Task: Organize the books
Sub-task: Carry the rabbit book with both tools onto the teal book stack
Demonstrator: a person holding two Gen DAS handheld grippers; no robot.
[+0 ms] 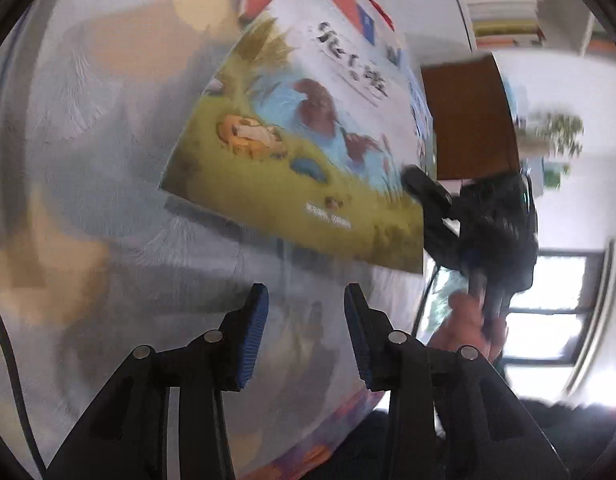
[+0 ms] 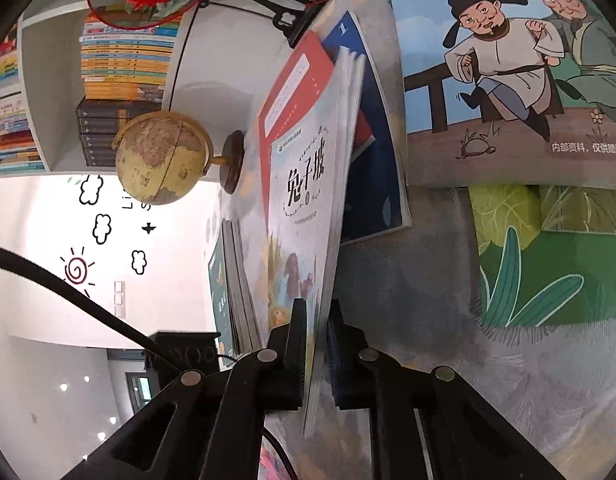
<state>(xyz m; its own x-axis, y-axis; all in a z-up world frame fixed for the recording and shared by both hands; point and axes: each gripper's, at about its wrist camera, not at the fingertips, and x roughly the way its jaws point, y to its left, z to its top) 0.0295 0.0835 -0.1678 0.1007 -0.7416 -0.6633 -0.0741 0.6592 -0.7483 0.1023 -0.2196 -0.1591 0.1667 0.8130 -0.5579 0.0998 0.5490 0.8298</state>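
Note:
A picture book with a rabbit and a green meadow on its cover (image 1: 299, 140) is tilted up off the grey table cloth (image 1: 107, 168). My right gripper (image 1: 418, 184) is shut on the book's lower right edge, with a person's hand (image 1: 464, 320) on its handle. In the right wrist view the same book (image 2: 303, 184) runs edge-on between the pads of my right gripper (image 2: 318, 314). My left gripper (image 1: 306, 296) hangs open just below the book, with nothing between its fingers. A red book (image 2: 295, 72) and a blue book (image 2: 374, 152) lie flat behind the held one.
A book with two cartoon men (image 2: 488, 60) and a green leaf-patterned book (image 2: 548, 264) lie on the table. A small stack of books (image 2: 235, 280) stands at the left, and a globe (image 2: 159, 156) is at the table's far edge. Shelves full of books (image 2: 123, 60) are behind.

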